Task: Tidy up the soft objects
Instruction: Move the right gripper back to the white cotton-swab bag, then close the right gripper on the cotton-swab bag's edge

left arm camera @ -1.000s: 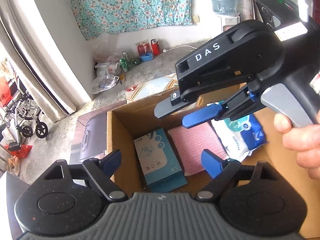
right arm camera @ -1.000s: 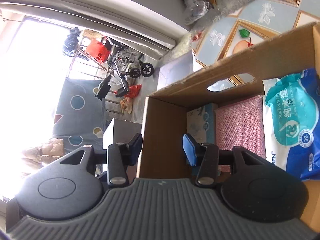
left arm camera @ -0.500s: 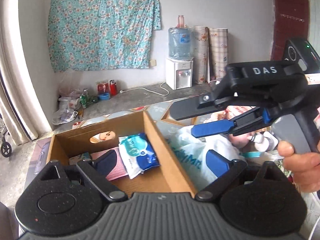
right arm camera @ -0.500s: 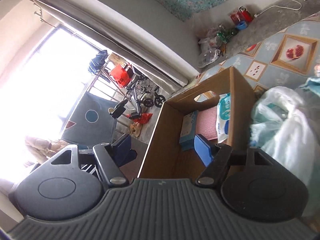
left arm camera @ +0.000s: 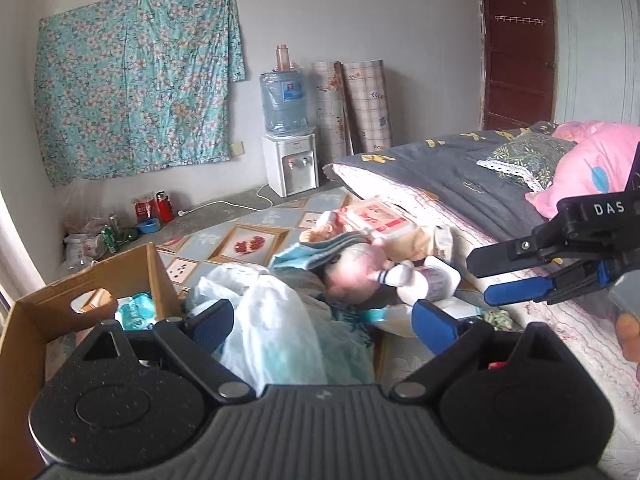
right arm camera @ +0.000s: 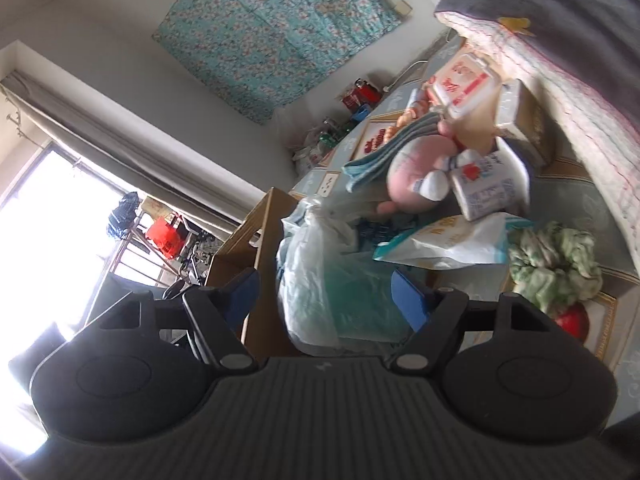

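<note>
A cardboard box stands on the floor mat at the left, with a blue wet-wipes pack inside. To its right lies a pile: a clear plastic bag, a pink plush, a teal folded cloth, tissue packs and a green-white cloth. My left gripper hangs open over the plastic bag. My right gripper hovers above the pile with its jaws opening and nothing between them.
A bed with a dark quilt and a pink pillow borders the pile on the right. A water dispenser and rolled mats stand at the far wall. A hand holds the right gripper.
Both grippers have swung from over the box interior to the right, over the pile by the bed. The right jaws have spread wider. The box now sits at the left edge.
</note>
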### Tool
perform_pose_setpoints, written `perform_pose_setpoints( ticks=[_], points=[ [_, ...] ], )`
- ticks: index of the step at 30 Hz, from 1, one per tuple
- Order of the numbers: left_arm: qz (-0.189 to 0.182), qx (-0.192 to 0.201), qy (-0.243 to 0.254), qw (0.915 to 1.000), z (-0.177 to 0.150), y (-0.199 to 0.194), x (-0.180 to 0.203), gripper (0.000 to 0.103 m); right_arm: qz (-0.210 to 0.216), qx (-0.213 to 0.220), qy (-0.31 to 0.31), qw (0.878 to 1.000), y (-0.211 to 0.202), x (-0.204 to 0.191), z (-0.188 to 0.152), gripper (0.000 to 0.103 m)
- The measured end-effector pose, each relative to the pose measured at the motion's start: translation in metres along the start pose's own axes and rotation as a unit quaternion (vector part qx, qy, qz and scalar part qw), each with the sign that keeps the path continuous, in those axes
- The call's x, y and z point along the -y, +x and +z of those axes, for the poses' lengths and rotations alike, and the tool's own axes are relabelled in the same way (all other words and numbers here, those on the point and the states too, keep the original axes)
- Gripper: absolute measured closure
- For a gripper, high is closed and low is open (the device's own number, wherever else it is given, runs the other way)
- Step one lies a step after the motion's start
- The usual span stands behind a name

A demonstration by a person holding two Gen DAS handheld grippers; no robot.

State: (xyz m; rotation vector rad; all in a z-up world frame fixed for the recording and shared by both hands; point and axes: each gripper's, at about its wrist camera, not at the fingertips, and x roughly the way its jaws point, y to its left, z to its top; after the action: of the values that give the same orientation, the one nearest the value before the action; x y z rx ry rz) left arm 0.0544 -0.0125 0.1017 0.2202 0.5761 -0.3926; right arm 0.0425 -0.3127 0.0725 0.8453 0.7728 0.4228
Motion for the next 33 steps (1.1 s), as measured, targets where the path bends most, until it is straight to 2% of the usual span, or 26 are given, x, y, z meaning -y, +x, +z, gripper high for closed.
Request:
perform_pose_setpoints(
  ticks=[5,10,12,14,15,20,23,26,27,31,33],
  points=[
    [-0.007,-0.007,0.000,1.0000,-0.016,0.022,0.038,0.007,-0.020,0.024,0.039,0.999,-0.012,0.047,-0.012,0.030],
    [-0.026,-0.026,-0.038,0.9986,-0.023,0.050,0.058,0.008,-0.040,0.034,0.038,0.998,-0.010,0.070,-0.012,0.034],
    [-0.031,-0.036,-0.068,0.9966,-0.023,0.063,0.061,0.013,-0.034,0.034,0.046,0.998,-0.009,0.075,-0.007,0.040],
    [-0.019,-0.042,-0.093,0.9946,-0.024,0.074,0.063,0.015,-0.031,0.035,0.045,0.998,-0.004,0.078,-0.002,0.051],
    [-0.016,-0.044,-0.101,0.9937,-0.024,0.079,0.064,0.015,-0.034,0.037,0.043,0.998,-0.002,0.079,0.000,0.053],
    [-0.033,-0.067,-0.149,0.9860,-0.024,0.105,0.067,0.018,-0.055,0.042,0.040,0.997,0.017,0.089,0.018,0.056],
    [-0.024,-0.067,-0.171,0.9827,-0.024,0.113,0.067,0.018,-0.064,0.034,0.043,0.996,0.032,0.098,0.029,0.057],
    [-0.030,-0.068,-0.189,0.9791,-0.023,0.120,0.066,0.019,-0.072,0.021,0.044,0.996,0.048,0.107,0.036,0.060],
    [-0.034,-0.072,-0.195,0.9775,-0.023,0.124,0.065,0.021,-0.074,0.014,0.048,0.996,0.054,0.111,0.037,0.061],
    [-0.039,-0.081,-0.196,0.9765,-0.025,0.134,0.068,0.035,-0.058,-0.007,0.064,0.996,0.070,0.120,0.037,0.079],
    [-0.038,-0.084,-0.195,0.9766,-0.027,0.137,0.069,0.045,-0.050,-0.011,0.071,0.996,0.074,0.121,0.036,0.083]
  ],
)
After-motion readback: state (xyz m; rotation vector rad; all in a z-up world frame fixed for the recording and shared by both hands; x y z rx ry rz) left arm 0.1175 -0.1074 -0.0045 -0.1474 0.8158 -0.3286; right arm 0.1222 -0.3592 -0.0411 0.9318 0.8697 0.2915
